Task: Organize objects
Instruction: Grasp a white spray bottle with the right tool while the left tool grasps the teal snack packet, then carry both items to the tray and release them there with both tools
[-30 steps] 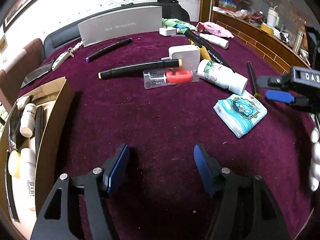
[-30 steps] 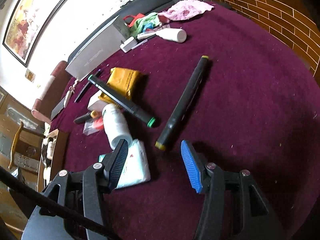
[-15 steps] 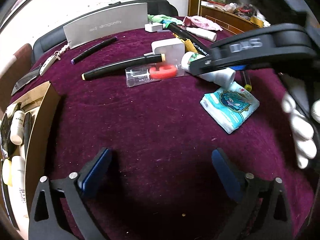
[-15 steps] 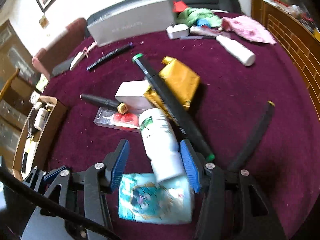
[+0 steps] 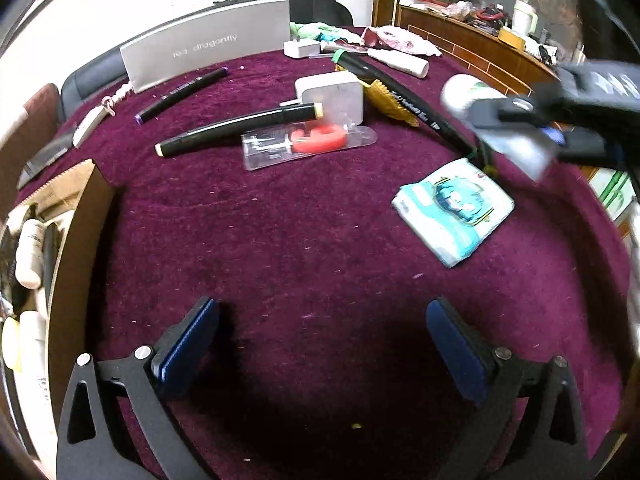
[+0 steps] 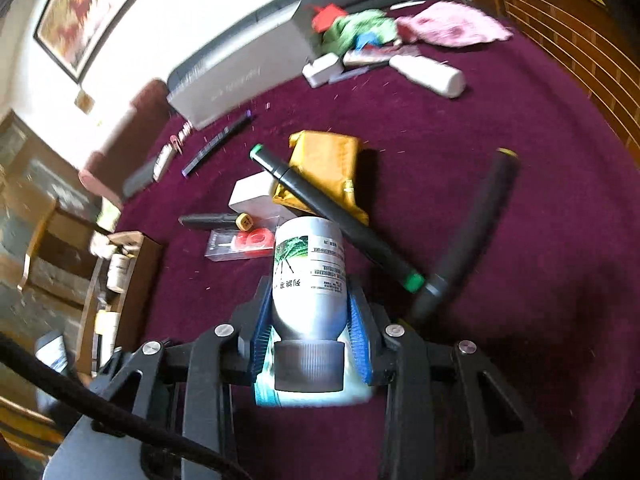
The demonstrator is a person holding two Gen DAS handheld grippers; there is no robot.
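My right gripper (image 6: 310, 320) is shut on a white bottle (image 6: 308, 272) with a green leaf label and holds it above the purple tablecloth. The bottle (image 5: 470, 94) and right gripper (image 5: 516, 128) show blurred at the right of the left wrist view. My left gripper (image 5: 320, 344) is open and empty over bare cloth near the front. A cardboard box (image 5: 76, 216) with bottles stands at the left. A tissue pack (image 5: 454, 210) lies right of centre, and also lies under the held bottle (image 6: 312, 398).
Black markers (image 5: 236, 130) (image 6: 332, 212) (image 6: 466, 240), a clear case with a red roll (image 5: 310, 142), a white box (image 5: 332, 94), a yellow pouch (image 6: 324, 168), a grey "red dragonfly" box (image 5: 208, 46), another white bottle (image 6: 428, 74) and cloths (image 6: 452, 24) lie across the table.
My right gripper has closed on the white bottle and lifted it off the cloth. My left gripper has opened wider and stayed low near the front.
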